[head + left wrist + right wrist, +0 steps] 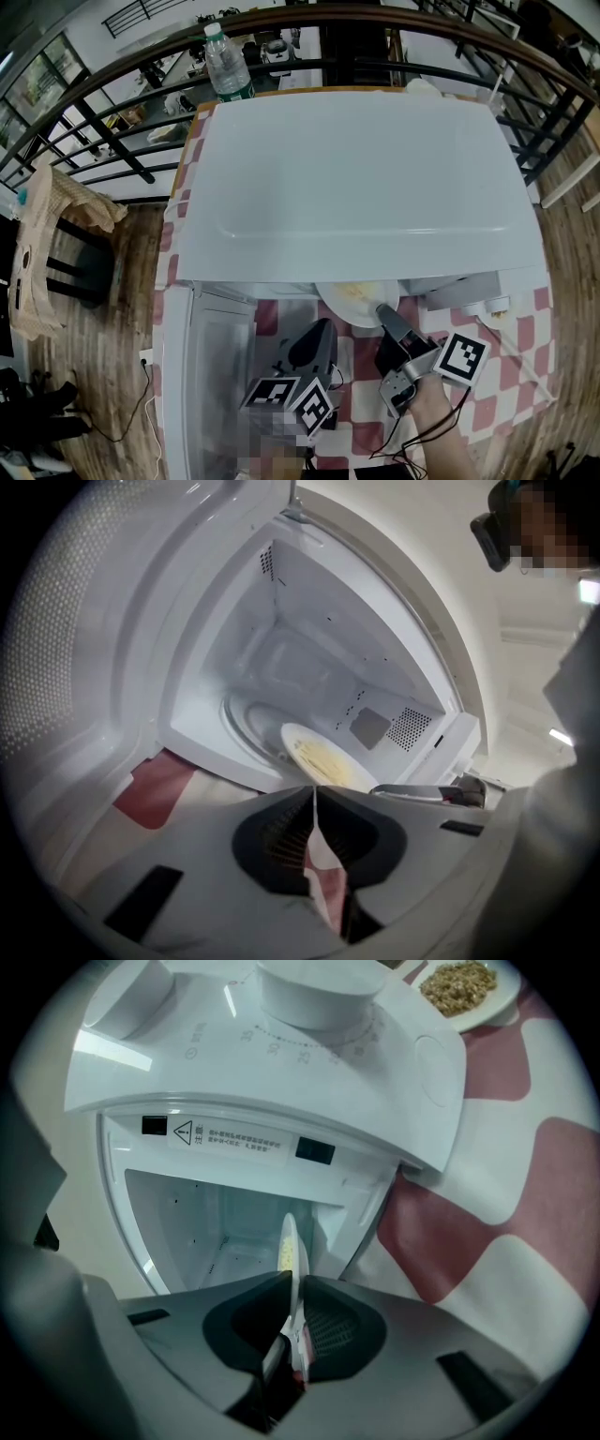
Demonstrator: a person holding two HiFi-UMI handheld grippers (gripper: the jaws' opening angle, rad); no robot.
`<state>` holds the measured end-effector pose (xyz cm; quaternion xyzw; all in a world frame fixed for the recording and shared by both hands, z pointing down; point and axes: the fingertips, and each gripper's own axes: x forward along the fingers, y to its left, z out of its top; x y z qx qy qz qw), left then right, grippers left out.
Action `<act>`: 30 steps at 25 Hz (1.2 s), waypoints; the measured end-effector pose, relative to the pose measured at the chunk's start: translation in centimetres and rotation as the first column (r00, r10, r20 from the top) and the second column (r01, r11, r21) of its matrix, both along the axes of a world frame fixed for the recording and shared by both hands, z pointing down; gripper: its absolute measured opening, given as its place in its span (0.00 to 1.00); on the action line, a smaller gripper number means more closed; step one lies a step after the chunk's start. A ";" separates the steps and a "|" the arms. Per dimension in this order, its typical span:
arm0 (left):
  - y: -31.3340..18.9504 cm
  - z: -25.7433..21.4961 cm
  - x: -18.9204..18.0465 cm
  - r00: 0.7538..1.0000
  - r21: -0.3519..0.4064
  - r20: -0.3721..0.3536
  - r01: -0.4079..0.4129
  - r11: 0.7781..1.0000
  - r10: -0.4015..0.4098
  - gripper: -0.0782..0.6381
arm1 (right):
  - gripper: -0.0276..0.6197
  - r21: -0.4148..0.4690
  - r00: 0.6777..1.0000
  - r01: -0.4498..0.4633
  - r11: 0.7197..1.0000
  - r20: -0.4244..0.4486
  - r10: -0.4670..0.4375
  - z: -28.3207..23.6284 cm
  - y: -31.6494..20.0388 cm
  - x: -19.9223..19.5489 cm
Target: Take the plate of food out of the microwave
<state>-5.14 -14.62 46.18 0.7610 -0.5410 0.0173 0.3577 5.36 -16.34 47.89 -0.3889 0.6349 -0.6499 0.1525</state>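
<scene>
The white microwave [356, 187] stands with its door [211, 375] swung open at the left. A white plate of yellow food [356, 298] pokes out of its front opening. My right gripper [382, 311] is shut on the plate's near rim. In the right gripper view the plate [288, 1241] shows edge-on between the pads of my right gripper [292, 1283]. My left gripper [321, 330] hovers just left of the plate, apart from it. Its jaws stand a narrow slit apart with nothing between them. In the left gripper view the plate [323, 757] lies ahead of my left gripper [314, 794], at the cavity's mouth.
A red-and-white checked cloth [497, 375] covers the table. A second plate of grains [459, 983] sits beside the microwave. A water bottle [225, 61] stands behind it, near a black railing [112, 141]. A white socket block [489, 306] lies at the right.
</scene>
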 end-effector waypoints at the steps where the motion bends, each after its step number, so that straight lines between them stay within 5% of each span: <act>1: 0.0 -0.1 0.2 1.000 0.000 -0.004 -0.002 1.000 0.002 0.17 | 0.11 0.002 1.000 0.004 1.000 -0.001 -0.004 0.0 0.0 0.1; 11: -0.4 -0.2 1.0 0.988 -0.021 -0.149 0.039 0.999 -0.042 0.17 | 0.11 0.012 0.999 0.033 0.999 0.003 -0.033 0.1 -0.2 0.4; 19: -0.9 -0.8 0.9 0.920 -0.044 -0.377 0.101 0.994 -0.110 0.19 | 0.11 0.011 0.999 0.045 0.999 0.010 -0.045 0.2 -0.2 0.8; 24: -1.3 -0.9 0.4 0.879 -0.075 -0.455 0.119 0.990 -0.140 0.21 | 0.11 0.014 0.999 0.050 0.999 0.012 -0.051 0.2 -0.1 0.8; 30: -1.6 0.0 0.4 0.866 -0.093 -0.477 0.119 0.989 -0.149 0.27 | 0.11 0.019 0.998 0.066 0.998 0.014 -0.066 0.3 -0.1 1.0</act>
